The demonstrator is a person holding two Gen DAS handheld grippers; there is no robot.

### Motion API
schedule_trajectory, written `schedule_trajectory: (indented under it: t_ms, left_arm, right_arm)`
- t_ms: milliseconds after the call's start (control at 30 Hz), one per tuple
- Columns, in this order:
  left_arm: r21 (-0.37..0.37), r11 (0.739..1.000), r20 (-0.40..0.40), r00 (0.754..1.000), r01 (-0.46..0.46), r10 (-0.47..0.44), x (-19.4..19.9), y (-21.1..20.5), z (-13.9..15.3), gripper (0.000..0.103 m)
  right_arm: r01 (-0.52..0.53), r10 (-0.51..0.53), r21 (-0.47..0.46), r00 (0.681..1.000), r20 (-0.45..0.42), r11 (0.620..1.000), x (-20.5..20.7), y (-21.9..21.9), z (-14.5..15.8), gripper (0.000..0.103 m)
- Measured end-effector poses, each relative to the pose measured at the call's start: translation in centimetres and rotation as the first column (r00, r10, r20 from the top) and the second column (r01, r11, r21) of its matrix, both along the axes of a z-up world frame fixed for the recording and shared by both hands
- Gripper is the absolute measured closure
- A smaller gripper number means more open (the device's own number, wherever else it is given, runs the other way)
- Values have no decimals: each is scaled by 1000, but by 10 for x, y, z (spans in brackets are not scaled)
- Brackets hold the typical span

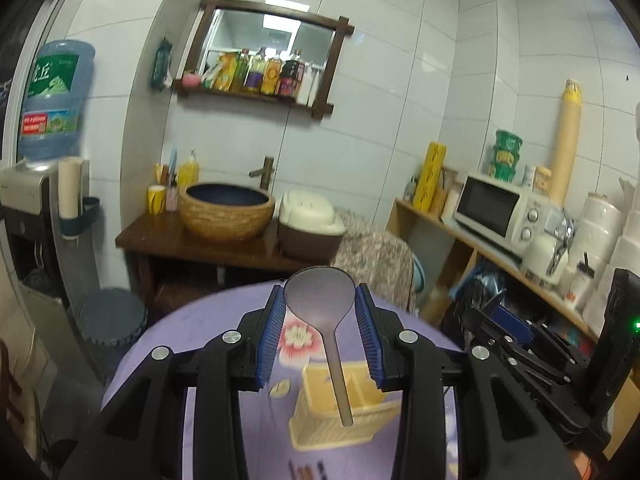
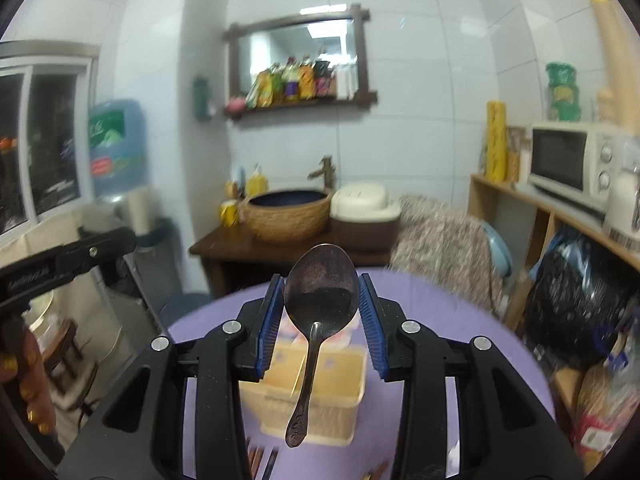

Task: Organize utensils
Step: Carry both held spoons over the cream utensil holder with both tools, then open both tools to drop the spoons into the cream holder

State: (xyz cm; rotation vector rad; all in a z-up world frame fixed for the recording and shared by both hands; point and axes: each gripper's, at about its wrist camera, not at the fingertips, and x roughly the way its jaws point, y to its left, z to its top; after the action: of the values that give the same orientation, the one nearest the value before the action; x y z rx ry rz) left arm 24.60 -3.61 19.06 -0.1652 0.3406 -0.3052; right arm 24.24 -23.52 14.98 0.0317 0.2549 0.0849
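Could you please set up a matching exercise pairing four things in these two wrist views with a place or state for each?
Things:
1. grey plastic spoon
2. dark metal spoon
3. yellow utensil basket
4. woven basin

Places or states:
A. on the brown wooden stand below the mirror
B. gripped by its bowl in the right hand-held gripper
C. on the purple tablecloth below both spoons
D. gripped by its bowl in the left hand-held gripper

Pairs: 1-D, 2-B, 3-C, 4-A
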Motion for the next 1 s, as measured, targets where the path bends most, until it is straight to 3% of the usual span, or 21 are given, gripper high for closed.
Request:
schedule_trajectory:
  t_ms: [133, 400, 700, 1000]
  left_arm:
    - [68, 997, 38, 999, -41, 38, 24, -28, -6, 67]
    - [197, 979, 8, 999, -43, 42, 36, -48, -65, 67]
    - [240, 971, -45, 999, -14, 26, 31, -42, -103, 67]
    - [236, 972, -71, 997, 7, 10, 28, -38, -117, 66]
  right_arm:
    - [60, -59, -39, 998, 21, 997, 30, 2, -6, 65]
    - [65, -68, -51, 996, -62, 997, 49, -7, -63, 65]
    - [30, -34, -38, 991, -129, 999, 37, -13, -102, 65]
    - [11, -20, -65, 989, -147, 998, 30, -7, -116, 65]
